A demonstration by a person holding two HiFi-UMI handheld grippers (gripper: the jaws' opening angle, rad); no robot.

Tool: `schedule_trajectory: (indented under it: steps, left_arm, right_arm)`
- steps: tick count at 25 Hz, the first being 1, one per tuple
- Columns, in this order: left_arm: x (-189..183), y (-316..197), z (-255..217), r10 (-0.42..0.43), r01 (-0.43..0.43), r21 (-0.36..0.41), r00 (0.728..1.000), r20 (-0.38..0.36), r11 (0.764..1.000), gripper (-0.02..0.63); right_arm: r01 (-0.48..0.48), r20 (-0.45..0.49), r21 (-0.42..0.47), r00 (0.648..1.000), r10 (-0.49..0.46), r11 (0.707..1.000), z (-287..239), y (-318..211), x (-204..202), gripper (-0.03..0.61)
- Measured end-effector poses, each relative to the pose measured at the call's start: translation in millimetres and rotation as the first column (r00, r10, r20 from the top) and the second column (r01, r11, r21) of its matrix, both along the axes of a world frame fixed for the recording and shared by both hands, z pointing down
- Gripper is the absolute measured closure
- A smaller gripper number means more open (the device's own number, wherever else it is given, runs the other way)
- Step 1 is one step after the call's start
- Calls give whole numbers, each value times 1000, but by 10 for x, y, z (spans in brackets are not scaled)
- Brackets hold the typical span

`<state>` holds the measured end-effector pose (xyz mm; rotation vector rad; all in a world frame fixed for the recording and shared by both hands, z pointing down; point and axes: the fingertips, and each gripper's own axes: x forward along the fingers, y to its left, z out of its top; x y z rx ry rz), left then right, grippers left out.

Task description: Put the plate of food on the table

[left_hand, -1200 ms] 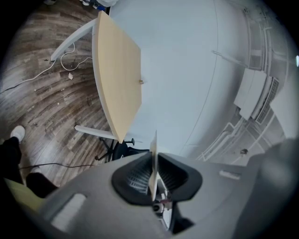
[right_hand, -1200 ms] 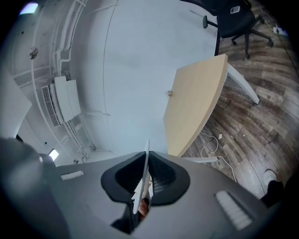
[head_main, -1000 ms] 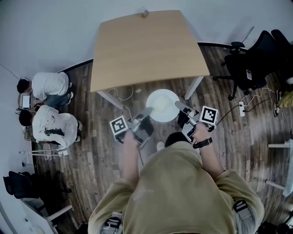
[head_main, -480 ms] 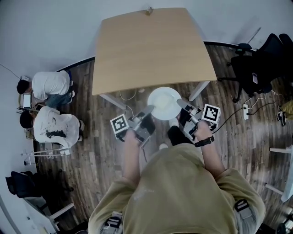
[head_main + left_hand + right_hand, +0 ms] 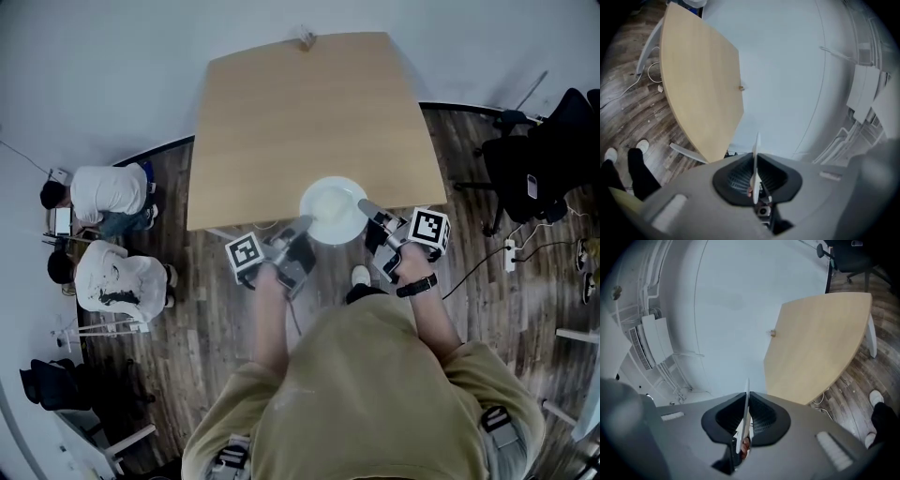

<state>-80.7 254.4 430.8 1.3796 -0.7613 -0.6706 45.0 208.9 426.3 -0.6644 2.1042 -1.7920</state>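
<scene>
Plate (image 5: 335, 210) held by both. Left gripper (image 5: 301, 226) fingers, just closed tighter, pinch its rim at 8 o'clock; right gripper (image 5: 367, 209) fingers pinch it at 3 o'clock. Plate is over the table (image 5: 309, 112) near edge; bare top lies at 12 o'clock, both hands equally near.

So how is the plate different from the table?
The plate is white and round; the table is light brown wood with straight edges. The plate is much smaller than the table. The plate is held up in the air, over the table's near edge, while the table stands on the floor. Both are plain in colour.
</scene>
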Motion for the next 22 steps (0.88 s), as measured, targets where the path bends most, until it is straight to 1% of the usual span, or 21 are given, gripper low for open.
schedule_trajectory:
  steps: [4, 8, 11, 14, 18, 22]
  left_arm:
    - [124, -415, -108, -12, 12, 24, 1000, -2, 1000, 597]
    - [279, -708, -96, -21, 21, 25, 1000, -7, 999, 595]
    - [360, -865, -98, -21, 21, 45, 1000, -10, 999, 591]
    - [354, -1015, -78, -37, 37, 43, 999, 6, 998, 584]
    - [306, -1182, -8, -59, 59, 26, 998, 21, 998, 584]
    - [195, -1389, 31, -80, 78, 54, 996, 35, 995, 584]
  right_arm:
    - [7, 8, 37, 1000, -7, 999, -100, -427, 134, 554]
    - [7, 42, 15, 999, -8, 1000, -61, -734, 279, 554]
    - [7, 43, 25, 999, -8, 1000, -31, -912, 365, 554]
    - [11, 30, 22, 999, -11, 1000, 28, -1058, 368, 556]
    - [16, 43, -21, 999, -15, 1000, 114, -1205, 311, 558]
    - [18, 20, -5, 1000, -17, 1000, 169, -1398, 220, 560]
